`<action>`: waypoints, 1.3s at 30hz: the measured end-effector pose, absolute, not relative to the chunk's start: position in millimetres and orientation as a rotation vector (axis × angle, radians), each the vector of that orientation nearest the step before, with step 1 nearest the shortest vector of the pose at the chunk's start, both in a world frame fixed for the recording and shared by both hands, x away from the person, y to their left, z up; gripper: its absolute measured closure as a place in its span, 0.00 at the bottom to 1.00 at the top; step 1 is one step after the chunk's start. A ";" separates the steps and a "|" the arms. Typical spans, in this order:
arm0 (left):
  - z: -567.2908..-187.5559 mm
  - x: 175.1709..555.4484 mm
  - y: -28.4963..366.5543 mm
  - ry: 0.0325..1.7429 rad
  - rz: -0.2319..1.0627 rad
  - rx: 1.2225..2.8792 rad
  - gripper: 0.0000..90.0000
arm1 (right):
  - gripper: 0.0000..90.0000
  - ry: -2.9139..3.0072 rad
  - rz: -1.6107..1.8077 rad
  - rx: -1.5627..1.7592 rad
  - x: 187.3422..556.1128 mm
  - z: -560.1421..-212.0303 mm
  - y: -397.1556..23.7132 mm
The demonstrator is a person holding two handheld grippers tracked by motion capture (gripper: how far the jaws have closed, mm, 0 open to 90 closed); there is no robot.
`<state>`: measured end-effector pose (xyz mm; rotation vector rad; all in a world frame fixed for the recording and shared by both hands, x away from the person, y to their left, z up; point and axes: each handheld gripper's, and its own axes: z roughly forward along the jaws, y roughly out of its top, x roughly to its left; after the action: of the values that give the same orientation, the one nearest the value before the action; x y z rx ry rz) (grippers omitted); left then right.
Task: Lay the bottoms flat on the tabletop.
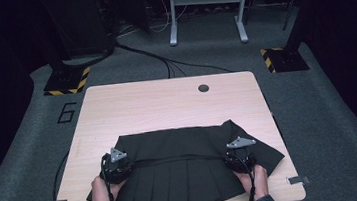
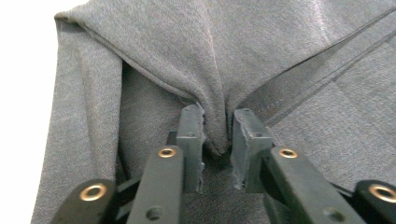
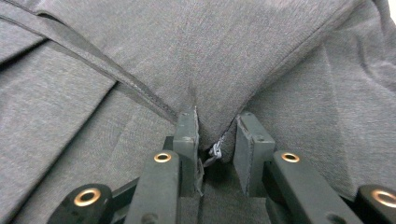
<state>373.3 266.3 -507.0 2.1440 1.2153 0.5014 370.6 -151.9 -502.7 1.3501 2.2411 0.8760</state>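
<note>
The left gripper [image 2: 217, 128] and the right gripper [image 3: 216, 133] are each nearly closed, pinching a fold of the dark skirt [image 1: 183, 168] that spreads ahead of them on the table [image 1: 166, 101].

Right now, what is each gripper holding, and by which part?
Both hold the black pleated skirt. The left gripper pinches a raised fold near its left side; the right gripper pinches a fold near its right side.
</note>
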 end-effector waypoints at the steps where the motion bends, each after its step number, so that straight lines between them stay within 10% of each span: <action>1: -505.2 373.3 266.4 1.207 0.503 2.151 0.86 | 0.80 2.242 0.881 1.347 369.9 -501.5 -152.1; 10: -469.0 392.7 270.1 1.145 0.494 2.137 0.89 | 0.81 2.222 0.885 1.261 380.1 -457.4 -146.7; 17: -414.9 487.2 272.6 1.211 0.528 2.053 0.89 | 0.81 2.218 0.891 1.296 483.2 -399.0 -136.9; 21: -400.1 524.0 279.8 1.363 0.532 1.911 0.52 | 0.52 2.108 0.833 1.460 541.3 -386.6 -129.3; 26: -404.0 500.6 283.2 1.311 0.569 1.920 0.25 | 0.30 2.095 0.856 1.428 523.3 -384.8 -136.3; 39: -445.1 444.7 278.5 1.216 0.545 2.070 0.16 | 0.23 2.143 0.861 1.379 449.1 -423.4 -170.0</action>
<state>444.7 278.5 -445.1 2.0696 1.2164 0.5453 449.1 -170.0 -423.4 1.3786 2.1431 0.8610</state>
